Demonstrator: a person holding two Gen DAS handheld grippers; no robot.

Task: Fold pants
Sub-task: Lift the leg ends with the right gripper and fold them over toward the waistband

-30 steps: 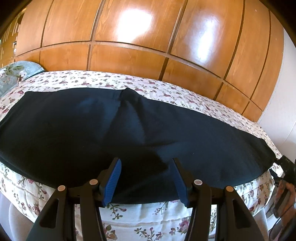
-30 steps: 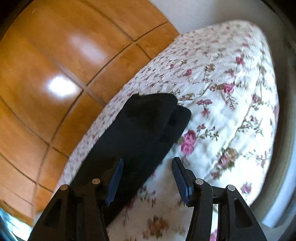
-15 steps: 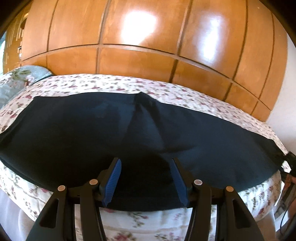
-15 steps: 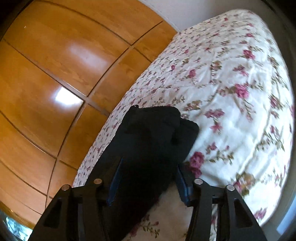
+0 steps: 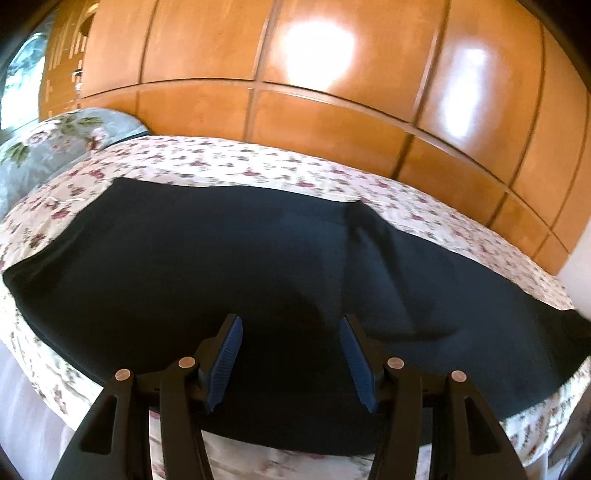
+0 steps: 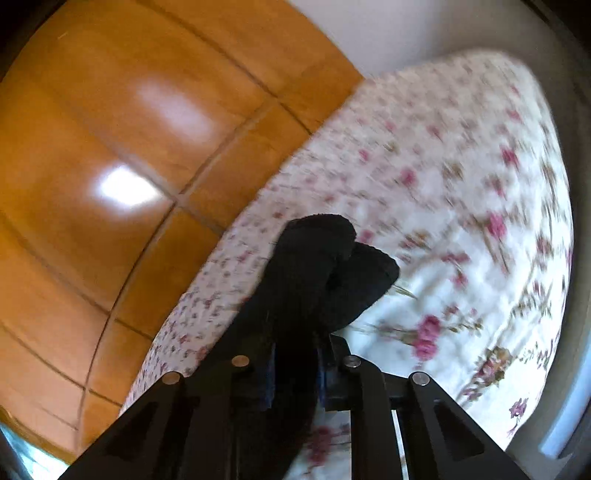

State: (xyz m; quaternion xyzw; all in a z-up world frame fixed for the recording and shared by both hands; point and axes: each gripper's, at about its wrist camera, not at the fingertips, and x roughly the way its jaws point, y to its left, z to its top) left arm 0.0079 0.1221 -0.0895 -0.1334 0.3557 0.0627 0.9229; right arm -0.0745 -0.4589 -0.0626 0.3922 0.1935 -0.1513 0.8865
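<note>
Two grippers were over the bed. Left gripper: jaws stood apart, blue pads showing on the inner faces, nothing between them but the cloth lying below. It hung above the near edge of the dark pants, which lay spread lengthwise across the floral bedspread, one long edge close to the mattress side. A raised crease ran through the fabric toward the right of middle.

Right gripper: jaws drawn close together with dark cloth pinched between them; that end of the pants stood bunched in two rounded lobes just ahead of the fingers, its far part touching the bedspread. The view was blurred, so finer folds could not be made out.

Surroundings: glossy wooden wardrobe panels ran along the far side of the bed, carrying bright window glare. A blue-grey leaf-print pillow lay at the bed's left end, apart from the pants. A pale wall met the panels beyond the bed's other end.
</note>
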